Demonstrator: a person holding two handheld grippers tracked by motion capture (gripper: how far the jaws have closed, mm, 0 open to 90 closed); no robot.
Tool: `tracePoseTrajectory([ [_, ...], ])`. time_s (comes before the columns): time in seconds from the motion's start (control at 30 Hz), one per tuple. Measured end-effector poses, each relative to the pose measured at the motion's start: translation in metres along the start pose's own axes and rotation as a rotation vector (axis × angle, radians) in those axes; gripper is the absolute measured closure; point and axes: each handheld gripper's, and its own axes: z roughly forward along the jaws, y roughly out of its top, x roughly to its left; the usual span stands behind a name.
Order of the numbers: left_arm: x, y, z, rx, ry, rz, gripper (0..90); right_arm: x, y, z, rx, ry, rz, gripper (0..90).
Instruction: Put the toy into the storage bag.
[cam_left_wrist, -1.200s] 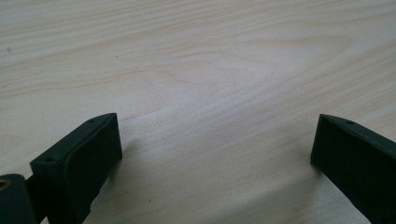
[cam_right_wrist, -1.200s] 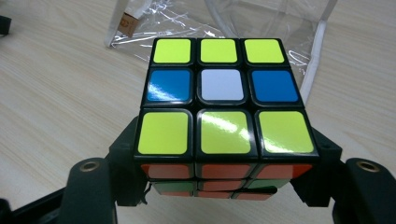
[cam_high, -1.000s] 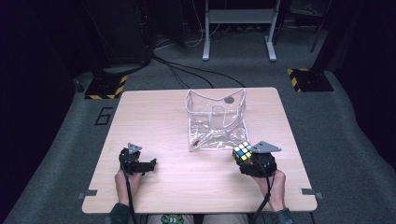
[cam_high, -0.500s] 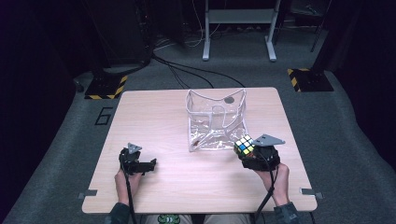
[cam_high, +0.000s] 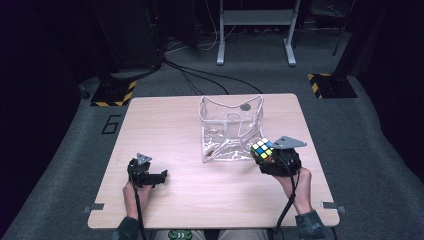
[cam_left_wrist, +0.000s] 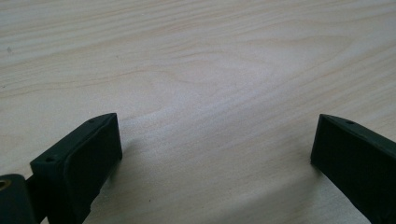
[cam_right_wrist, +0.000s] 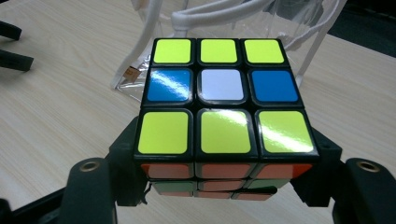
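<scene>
The right gripper (cam_high: 270, 159) is clamped on the multicoloured puzzle cube (cam_high: 262, 148), held above the wooden table (cam_high: 165, 120) beside the clear plastic pouch (cam_high: 230, 130). The left gripper (cam_high: 161, 176) rests open. The carry seems in hand; next the cube needs lifting over the pouch's open top.

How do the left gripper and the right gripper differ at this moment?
The right gripper is shut on the puzzle cube, beside the clear bag; the left gripper holds nothing, its jaws open. The right is raised off the table; the left sits low over bare wood. Both are black and hand-held.
</scene>
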Motion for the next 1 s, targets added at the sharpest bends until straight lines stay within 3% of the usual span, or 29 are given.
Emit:
tracePoseTrajectory([
  [1.0, 0.0, 0.0, 0.0, -0.001, 0.001, 0.0, 1.7, -0.012, 0.053, -0.016, -0.051, 0.019, -0.023, 32.5],
])
